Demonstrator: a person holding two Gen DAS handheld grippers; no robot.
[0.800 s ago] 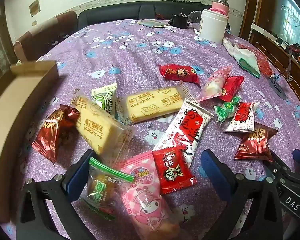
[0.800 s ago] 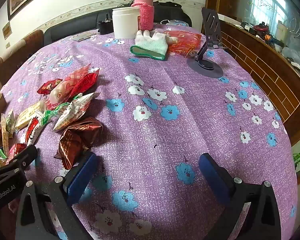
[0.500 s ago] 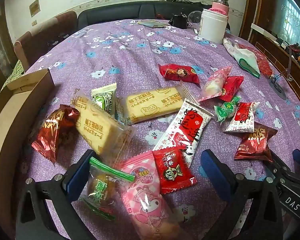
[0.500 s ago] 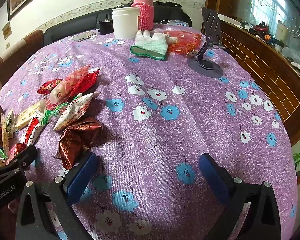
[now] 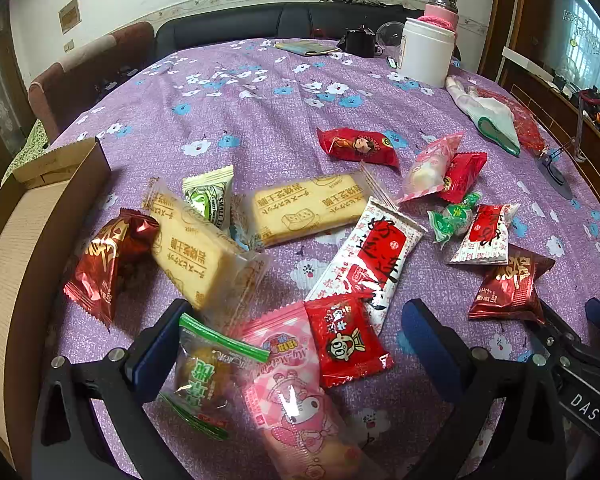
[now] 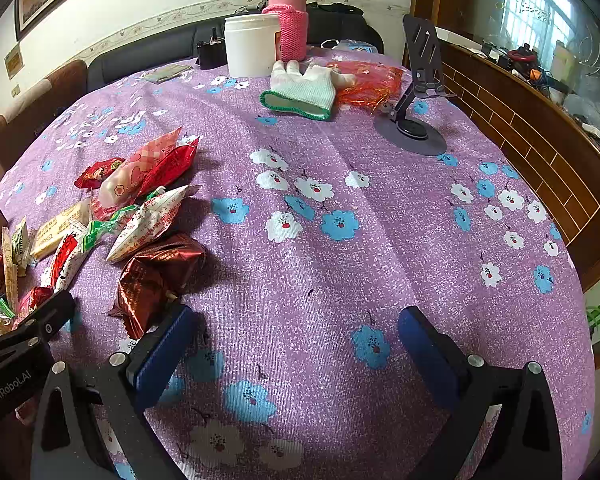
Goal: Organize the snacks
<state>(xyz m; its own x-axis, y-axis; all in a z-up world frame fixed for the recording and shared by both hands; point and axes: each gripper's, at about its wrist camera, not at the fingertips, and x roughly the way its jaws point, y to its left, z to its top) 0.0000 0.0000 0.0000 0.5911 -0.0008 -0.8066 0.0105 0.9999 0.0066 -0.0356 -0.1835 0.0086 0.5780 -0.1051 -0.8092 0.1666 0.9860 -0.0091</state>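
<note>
Snacks scattered on purple floral tablecloth (image 5: 260, 112), none boxed yet. Left gripper (image 5: 292, 344) wide open, empty, over pink My Melody packet (image 5: 296, 396); cardboard box (image 5: 28, 240) to its left. Right gripper (image 6: 292, 344) wide open, empty, foil packet (image 6: 156, 276) beside its left finger. Next: probably close on a packet.

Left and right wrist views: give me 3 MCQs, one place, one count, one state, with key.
1. Where is the cardboard box in the left wrist view?
A. left edge B. far right C. centre

2. How many yellow biscuit packs lie on the table?
A. one B. two C. four

3. What state is the right gripper in?
A. shut on a snack B. open, empty C. shut, empty

Key: A, it fills the left edge; B, one biscuit pack near the box and a second biscuit pack mid-table; B, only tablecloth shows between its fingers.
</note>
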